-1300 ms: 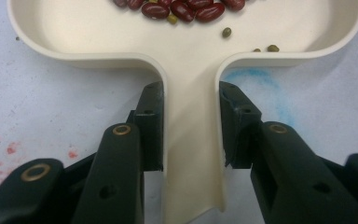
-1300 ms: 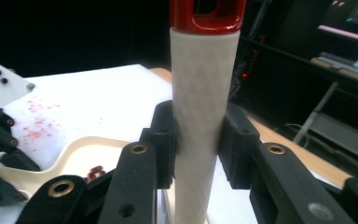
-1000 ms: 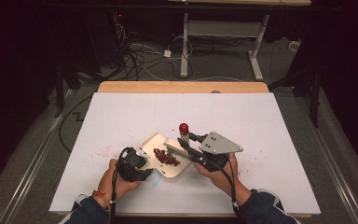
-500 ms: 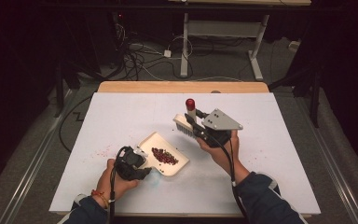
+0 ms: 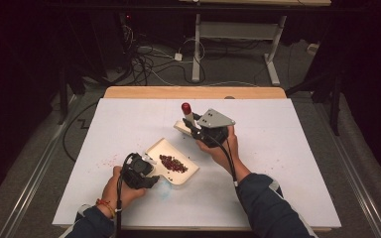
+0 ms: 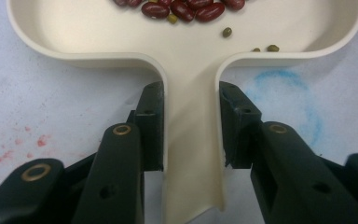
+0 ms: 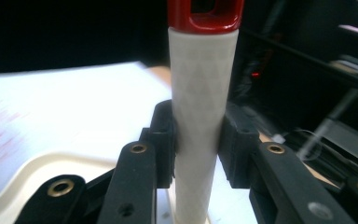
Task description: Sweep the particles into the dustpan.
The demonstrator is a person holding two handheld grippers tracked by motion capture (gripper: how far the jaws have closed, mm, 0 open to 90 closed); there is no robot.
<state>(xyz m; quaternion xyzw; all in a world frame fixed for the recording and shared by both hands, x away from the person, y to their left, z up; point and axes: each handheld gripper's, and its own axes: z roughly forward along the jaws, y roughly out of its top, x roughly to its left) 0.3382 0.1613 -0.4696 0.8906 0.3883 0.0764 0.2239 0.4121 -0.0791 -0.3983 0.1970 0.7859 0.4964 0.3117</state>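
Observation:
A cream dustpan (image 5: pixel 157 148) lies on the white table and holds a small heap of red beans (image 5: pixel 172 163) with a few green ones. My left gripper (image 5: pixel 153 173) is shut on the dustpan's flat handle (image 6: pixel 193 140), one jaw on each side; the red beans (image 6: pixel 182 9) lie just beyond in the pan. Past the pan's far corner, my right gripper (image 5: pixel 191 126) is shut on the white handle (image 7: pixel 198 93) of a brush with a red cap (image 5: pixel 185 106). The handle stands nearly upright. The cream brush head (image 5: pixel 180 126) hangs low by the table.
Red specks and stray beans (image 5: pixel 104 161) dot the table left of the pan. A blue ring mark (image 6: pixel 279 102) is drawn beside the pan's handle. A wooden strip (image 5: pixel 193 92) edges the table's far side, with cables and a desk frame on the floor beyond.
My right gripper has carried the brush off the dustpan toward the table's far side, then slightly left. The left gripper and the pan have stayed put.

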